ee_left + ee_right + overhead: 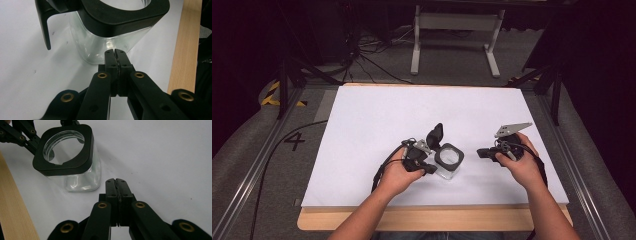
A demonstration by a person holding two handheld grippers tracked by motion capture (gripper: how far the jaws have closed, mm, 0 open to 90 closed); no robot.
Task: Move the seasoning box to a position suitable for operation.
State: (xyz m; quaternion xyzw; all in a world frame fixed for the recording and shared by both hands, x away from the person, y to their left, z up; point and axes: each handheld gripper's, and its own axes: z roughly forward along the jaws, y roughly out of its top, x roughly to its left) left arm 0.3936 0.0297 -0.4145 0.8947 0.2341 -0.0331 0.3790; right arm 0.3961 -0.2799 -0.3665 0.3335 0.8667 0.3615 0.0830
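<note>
A clear jar (448,160) with a black square collar stands upright and open on the white table (362,130), near its front edge. Its black flip lid (435,135) stands raised at the far left side. The left hand-held gripper (429,169) has its jaws pressed together, empty, tips just beside the jar's glass wall. The right hand-held gripper (480,152) sits a little apart to the jar's right, jaws likewise together and empty.

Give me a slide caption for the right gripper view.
Shut right tongs point at a clear square jar with a black rim, standing open on the white table.
</note>
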